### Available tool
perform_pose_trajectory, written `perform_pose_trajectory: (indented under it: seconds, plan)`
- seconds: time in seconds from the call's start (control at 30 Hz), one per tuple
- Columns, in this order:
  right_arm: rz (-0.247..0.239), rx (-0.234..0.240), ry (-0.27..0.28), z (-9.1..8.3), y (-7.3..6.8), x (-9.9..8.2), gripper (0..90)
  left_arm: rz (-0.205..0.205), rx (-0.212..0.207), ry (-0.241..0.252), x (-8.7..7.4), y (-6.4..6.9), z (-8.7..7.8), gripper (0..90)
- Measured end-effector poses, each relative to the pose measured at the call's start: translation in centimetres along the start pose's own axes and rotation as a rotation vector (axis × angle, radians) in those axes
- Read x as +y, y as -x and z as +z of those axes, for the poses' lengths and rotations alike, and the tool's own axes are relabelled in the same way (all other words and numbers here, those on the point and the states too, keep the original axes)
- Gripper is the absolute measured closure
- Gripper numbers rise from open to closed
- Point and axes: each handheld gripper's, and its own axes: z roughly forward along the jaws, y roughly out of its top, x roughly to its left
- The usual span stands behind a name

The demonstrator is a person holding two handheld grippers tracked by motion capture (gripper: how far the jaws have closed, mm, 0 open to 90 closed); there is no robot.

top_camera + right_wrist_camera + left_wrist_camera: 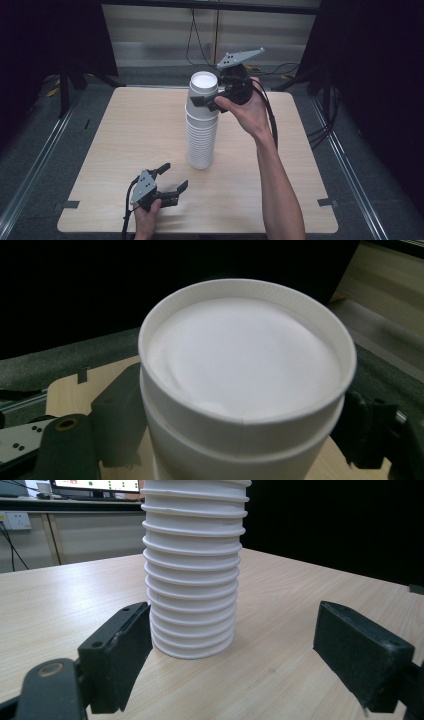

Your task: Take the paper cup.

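A tall stack of white paper cups stands upside down in the middle of the wooden table. My right gripper is up at the top of the stack, its jaws closed on either side of the top cup. In the right gripper view the top cup sits between both jaws of the right gripper, its flat base facing up. My left gripper rests low near the table's front, open, a short way in front of the stack. Its view looks at the stack's base between wide-apart pads.
Dark curtains hang at both sides and cables run along the floor behind the table. Metal rails run along the floor left and right of the table. Bare tabletop lies around the stack on all sides.
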Motion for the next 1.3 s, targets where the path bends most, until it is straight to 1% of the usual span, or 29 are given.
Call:
perform_pose_trajectory:
  seconds: [0.1, 0.17, 0.27, 0.4, 0.43, 0.63, 0.77, 0.83, 0.87, 1.0, 1.13, 1.2, 1.3]
  plan:
    - [0.010, 0.000, 0.018, -0.3, 0.1, 0.1, 21.1, 0.000, 0.001, 0.000, 0.0, 0.0, 0.0, 15.7]
    - [0.014, 0.010, 0.031, -0.5, 0.1, 0.1, 21.3, -0.001, -0.003, 0.000, 0.0, 0.0, 0.0, 15.7]
    - [0.015, 0.009, 0.039, -0.6, 0.1, 0.1, 21.4, 0.000, 0.002, 0.000, 0.0, 0.0, 0.0, 15.7]
    - [0.026, 0.017, 0.085, -1.0, 0.2, 0.1, 21.7, 0.000, -0.001, 0.000, 0.0, 0.0, 0.0, 15.6]
    - [0.026, 0.015, 0.097, -1.1, 0.2, 0.1, 21.8, 0.000, -0.001, 0.001, 0.0, 0.0, 0.0, 15.7]
    - [0.019, 0.019, 0.119, -1.5, 0.0, 0.1, 21.9, -0.001, 0.003, 0.000, 0.0, 0.0, 0.0, 15.7]
    - [0.021, 0.021, 0.154, -1.7, 0.0, 0.2, 22.0, -0.004, 0.005, 0.000, 0.0, 0.0, 0.0, 15.6]
    - [0.021, 0.018, 0.158, -1.8, 0.0, 0.2, 22.0, -0.005, 0.005, 0.001, 0.0, 0.0, 0.0, 15.6]
    - [0.023, 0.016, 0.178, -2.0, 0.0, 0.2, 22.1, -0.001, 0.004, -0.002, 0.0, 0.0, 0.0, 15.6]
    - [0.026, 0.023, 0.219, -2.4, 0.1, 0.1, 22.2, -0.001, 0.002, -0.001, 0.0, 0.0, 0.0, 15.6]
    - [0.025, 0.017, 0.250, -2.7, 0.0, 0.1, 22.2, -0.001, 0.002, -0.002, 0.0, 0.0, 0.0, 15.6]
    - [0.027, 0.013, 0.278, -3.0, 0.0, 0.0, 22.3, -0.001, 0.002, -0.001, 0.0, 0.0, 0.0, 15.6]
    - [0.033, 0.017, 0.294, -3.1, 0.0, 0.0, 22.3, -0.001, 0.006, -0.002, 0.0, 0.0, 0.0, 15.6]
